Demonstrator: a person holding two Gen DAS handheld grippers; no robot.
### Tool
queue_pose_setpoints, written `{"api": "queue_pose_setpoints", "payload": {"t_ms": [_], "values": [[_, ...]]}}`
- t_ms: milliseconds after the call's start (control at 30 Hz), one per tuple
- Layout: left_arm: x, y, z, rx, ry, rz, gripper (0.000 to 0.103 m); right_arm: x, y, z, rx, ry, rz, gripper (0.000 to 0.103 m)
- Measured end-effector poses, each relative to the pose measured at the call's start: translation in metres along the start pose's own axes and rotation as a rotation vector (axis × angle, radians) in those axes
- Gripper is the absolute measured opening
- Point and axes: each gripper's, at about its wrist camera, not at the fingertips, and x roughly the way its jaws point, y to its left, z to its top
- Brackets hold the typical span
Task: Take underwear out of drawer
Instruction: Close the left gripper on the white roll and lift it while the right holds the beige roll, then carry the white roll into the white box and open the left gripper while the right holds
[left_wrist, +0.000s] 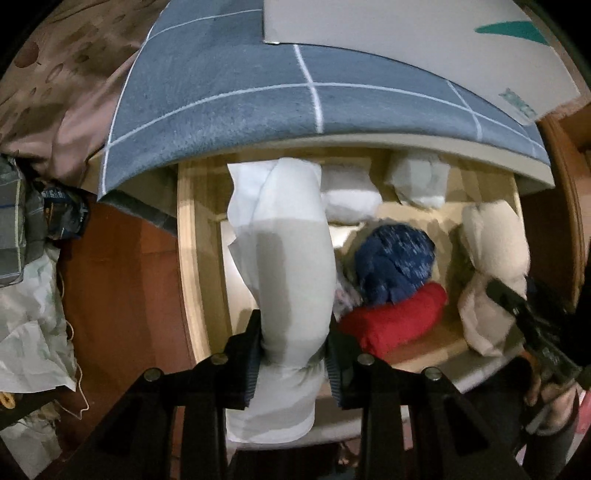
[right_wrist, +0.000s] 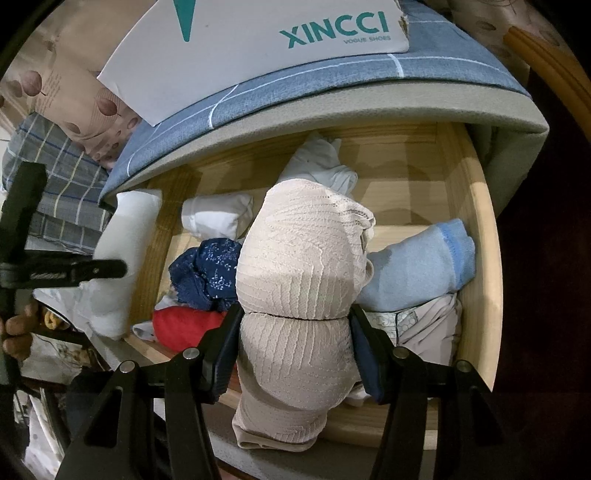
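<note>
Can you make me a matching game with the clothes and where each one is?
Things:
1. white roll
2. beige knitted roll
3. red bundle
4. light blue roll

Places:
A. in the drawer, against its right side
B. pinched in the left gripper
C. in the drawer, just under the dark blue patterned bundle
D. pinched in the right gripper

Pairs: 1-B, 2-D, 3-C, 4-A

White roll (left_wrist: 291, 266), beige textured roll (right_wrist: 303, 273) raised over open wooden drawer (right_wrist: 476, 236), seemingly.
</note>
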Motion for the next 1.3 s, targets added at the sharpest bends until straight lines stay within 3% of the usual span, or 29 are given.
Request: {"api": "queue_pose_setpoints", "payload": {"t_ms": [133,433,733,900,1000,1300], "values": [[-0.029,-0.004,-0.011,0.043,-0.063,-0.003,0.030,0.000,0.000,0.000,0.006,0.000,0.002,0.053],[-0.087,-0.008,-0.043,0.109,-0.287,-0.074,0.030,-0.009,0.002,-0.003,0.007,-0.054,-0.043,0.053],[-0.171,-0.002,-0.041,0.085,-0.680,-0.085,0.030,-0.008,0.004,-0.001,-0.002,-0.058,-0.075,0.053],[-0.217,-0.008,-0.010,0.059,-0.847,-0.109,0.030,-0.008,0.004,-0.001,-0.002,-0.056,-0.078,0.053],[-0.234,-0.014,0.012,0.062,-0.893,-0.108,0.030,-0.008,0.004,-0.001,-0.002,-0.056,-0.077,0.053],[-0.245,-0.034,0.111,0.120,-0.910,-0.026,0.030,-0.007,0.005,-0.001,-0.003,-0.052,-0.068,0.053]]}}
